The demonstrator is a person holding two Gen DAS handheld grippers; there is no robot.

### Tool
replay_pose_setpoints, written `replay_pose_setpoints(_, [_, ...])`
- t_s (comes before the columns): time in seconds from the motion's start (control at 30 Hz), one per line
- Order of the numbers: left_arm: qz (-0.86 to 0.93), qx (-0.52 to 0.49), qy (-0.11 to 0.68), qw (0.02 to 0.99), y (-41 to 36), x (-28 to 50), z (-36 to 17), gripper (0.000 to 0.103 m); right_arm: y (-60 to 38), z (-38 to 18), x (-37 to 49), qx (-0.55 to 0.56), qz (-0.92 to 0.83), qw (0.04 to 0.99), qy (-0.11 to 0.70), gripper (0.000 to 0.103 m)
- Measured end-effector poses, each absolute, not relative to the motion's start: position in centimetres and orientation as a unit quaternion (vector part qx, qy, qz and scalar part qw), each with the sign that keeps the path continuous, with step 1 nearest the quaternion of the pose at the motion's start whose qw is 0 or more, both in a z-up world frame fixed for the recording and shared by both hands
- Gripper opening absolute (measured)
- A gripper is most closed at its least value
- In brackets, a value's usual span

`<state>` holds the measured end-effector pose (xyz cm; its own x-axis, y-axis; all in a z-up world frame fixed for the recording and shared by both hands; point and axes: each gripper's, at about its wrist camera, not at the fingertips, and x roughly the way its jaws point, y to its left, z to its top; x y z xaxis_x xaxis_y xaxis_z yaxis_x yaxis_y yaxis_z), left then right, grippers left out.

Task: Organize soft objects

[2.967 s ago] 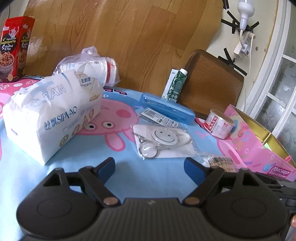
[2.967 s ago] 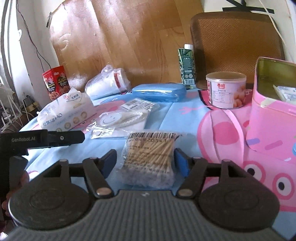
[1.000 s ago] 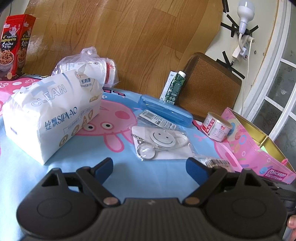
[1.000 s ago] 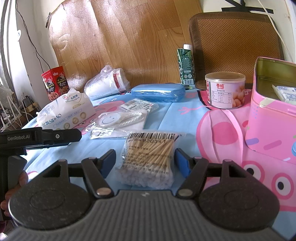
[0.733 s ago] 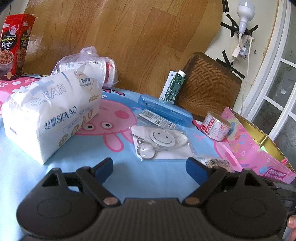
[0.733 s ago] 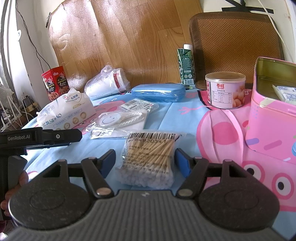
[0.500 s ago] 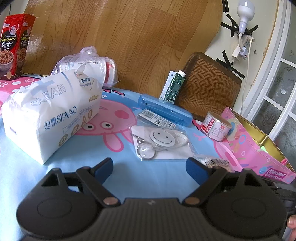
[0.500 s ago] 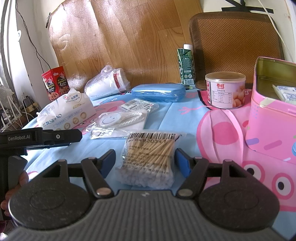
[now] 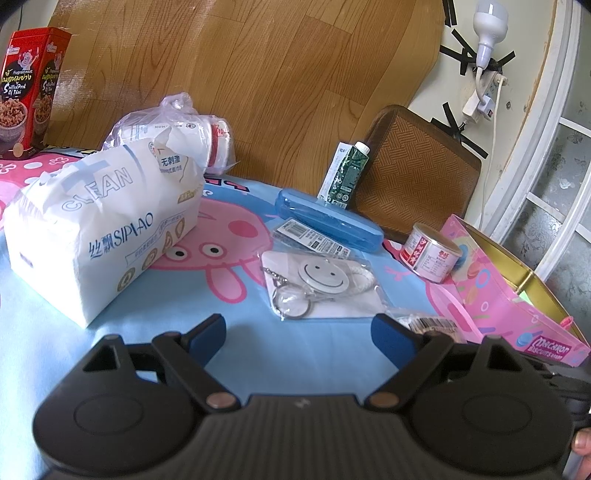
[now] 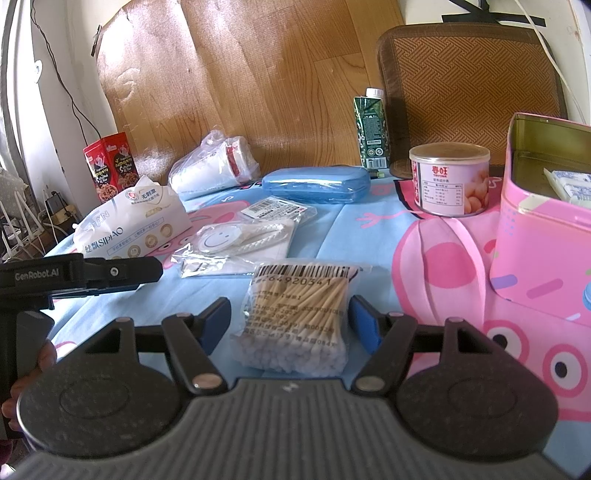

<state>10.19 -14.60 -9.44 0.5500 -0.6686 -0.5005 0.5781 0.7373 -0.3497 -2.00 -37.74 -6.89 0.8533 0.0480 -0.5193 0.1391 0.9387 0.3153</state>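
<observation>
Clear plastic bag of cotton swabs (image 10: 295, 317): lies flat on the blue cartoon-print cloth (image 10: 343, 229), lower centre of the right wrist view, between the spread jaws of the right gripper (image 10: 290, 319), which close on nothing; whether the blue pads touch the bag cannot be told. Long axis runs away from the camera, barcode end far, white swab tips near. In the left wrist view only its barcoded end (image 9: 430, 325) shows, lower right, behind that gripper's right finger.

Left gripper (image 9: 299, 332): jaws released, wide apart over bare cloth. Its black body also shows from the side at the left edge of the right wrist view.

Tissue pack (image 9: 99, 229): white, soft, left of frame in the left wrist view, long axis slanting toward upper right.

Bagged smiley keyring (image 9: 321, 280): centre, beyond the swabs.

Blue case (image 10: 316, 182), green carton (image 10: 371, 129), bagged paper cups (image 10: 214, 166), red snack box (image 9: 29, 85): along the far wooden panel.

Pink tin (image 10: 543, 229): open, right edge; only the right wrist view shows white packets inside.

Pink-labelled can (image 10: 448, 179): just left of the tin.

Wall lamp (image 9: 489, 22): upper right, left wrist view only.
</observation>
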Motion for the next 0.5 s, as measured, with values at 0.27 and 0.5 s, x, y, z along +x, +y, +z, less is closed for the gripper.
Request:
replay_pose_setpoints(0.27, [-0.362,-0.077,0.310,0.876,-14.62,9.78,-9.32,0.089,-37.51,-6.90,-1.83,0.160,-0.030,0.948,0.274,0.074])
replay_pose_setpoints(0.5, [-0.378,-0.090,0.327,0.862,-14.27,10.38,-9.29,0.089,-36.86,-6.61,-2.42,0.133,-0.058,0.950,0.276,0.081])
